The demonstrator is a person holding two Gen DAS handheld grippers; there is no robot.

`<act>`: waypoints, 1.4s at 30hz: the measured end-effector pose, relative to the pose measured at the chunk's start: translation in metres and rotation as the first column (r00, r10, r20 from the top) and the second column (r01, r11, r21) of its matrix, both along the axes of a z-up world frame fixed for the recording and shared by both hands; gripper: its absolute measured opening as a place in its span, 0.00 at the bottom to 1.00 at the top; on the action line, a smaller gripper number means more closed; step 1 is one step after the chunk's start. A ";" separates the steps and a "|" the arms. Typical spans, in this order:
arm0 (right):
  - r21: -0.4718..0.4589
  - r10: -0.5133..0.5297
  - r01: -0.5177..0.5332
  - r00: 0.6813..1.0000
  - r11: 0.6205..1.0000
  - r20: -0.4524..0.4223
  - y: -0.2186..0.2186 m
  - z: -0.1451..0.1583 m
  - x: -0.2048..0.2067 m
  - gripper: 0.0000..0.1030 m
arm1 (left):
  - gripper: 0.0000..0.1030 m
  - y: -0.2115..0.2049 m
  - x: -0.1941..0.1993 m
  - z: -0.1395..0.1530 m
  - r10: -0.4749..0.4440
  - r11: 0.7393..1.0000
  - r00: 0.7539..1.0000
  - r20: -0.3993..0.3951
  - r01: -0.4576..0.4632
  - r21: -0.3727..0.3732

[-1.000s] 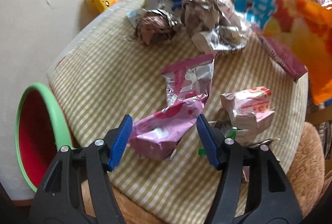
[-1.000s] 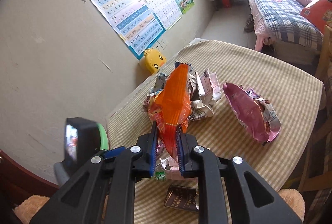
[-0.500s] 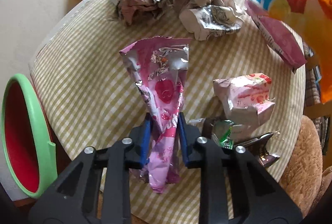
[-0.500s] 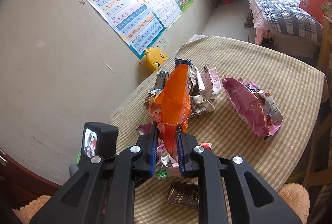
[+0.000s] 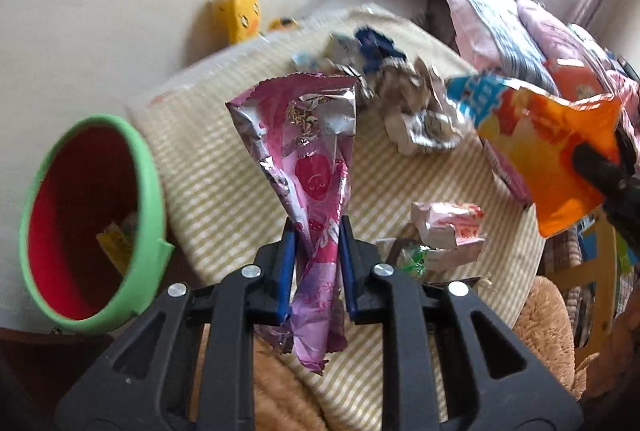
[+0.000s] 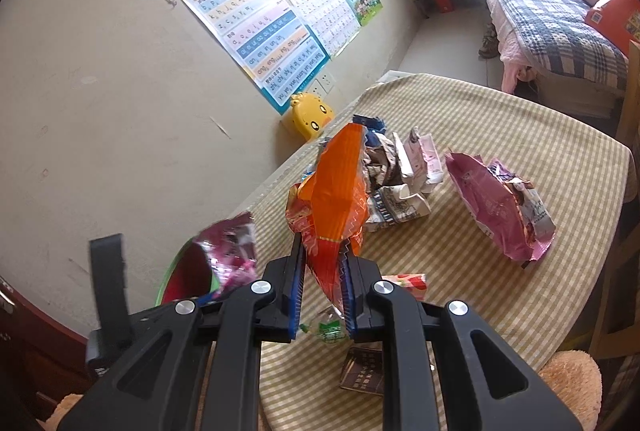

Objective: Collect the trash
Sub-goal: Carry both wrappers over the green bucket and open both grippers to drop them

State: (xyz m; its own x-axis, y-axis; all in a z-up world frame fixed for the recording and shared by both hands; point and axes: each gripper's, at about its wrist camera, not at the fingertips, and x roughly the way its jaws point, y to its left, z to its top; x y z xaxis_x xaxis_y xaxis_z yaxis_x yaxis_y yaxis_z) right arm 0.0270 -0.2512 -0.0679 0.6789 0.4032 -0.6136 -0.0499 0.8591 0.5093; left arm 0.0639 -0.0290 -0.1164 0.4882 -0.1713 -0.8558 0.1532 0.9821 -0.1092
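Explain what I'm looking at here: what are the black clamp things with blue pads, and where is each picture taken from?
There is no robot: a person holds one two-finger tool in each hand, and each carries a fisheye camera looking along its fingers, so each picture shows its own tool at the bottom. The left-wrist view shows the left tool shut on a pink snack wrapper, lifted off the table, with a green-rimmed red bin to its left. The right-wrist view shows the right tool shut on an orange snack bag. On the checked tablecloth lie more trash: a heap of crumpled wrappers, a larger pink bag and a small pink carton. A yellow duck-shaped object sits by the wall.
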 end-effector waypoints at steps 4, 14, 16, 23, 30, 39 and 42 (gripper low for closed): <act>-0.008 0.017 -0.017 1.000 1.000 0.009 0.009 0.004 -0.001 0.15 | 0.19 0.017 -0.002 0.018 0.047 0.999 0.997 0.054 -0.048 0.002; -0.041 0.059 -0.058 0.998 0.997 0.033 0.037 0.018 -0.005 0.15 | 0.19 0.061 -0.009 0.037 0.148 0.989 0.983 0.112 -0.148 -0.012; -0.050 0.071 -0.068 0.997 0.996 0.041 0.044 0.022 -0.006 0.15 | 0.19 0.070 -0.011 0.039 0.165 0.986 0.978 0.124 -0.166 -0.008; -0.055 0.125 -0.123 0.991 0.991 0.042 0.073 0.029 0.001 0.15 | 0.19 0.104 -0.018 0.044 0.239 0.968 0.955 0.175 -0.248 0.032; -0.087 0.199 -0.195 0.979 0.977 0.046 0.116 0.034 0.013 0.15 | 0.19 0.146 -0.022 0.040 0.319 0.942 0.928 0.190 -0.333 0.043; -0.107 0.301 -0.297 0.953 0.949 0.022 0.174 0.027 0.031 0.15 | 0.19 0.187 -0.024 0.024 0.380 0.920 0.912 0.154 -0.390 0.036; -0.112 0.329 -0.325 0.944 0.939 0.015 0.193 0.024 0.038 0.15 | 0.19 0.196 -0.025 0.020 0.391 0.916 0.909 0.143 -0.399 0.032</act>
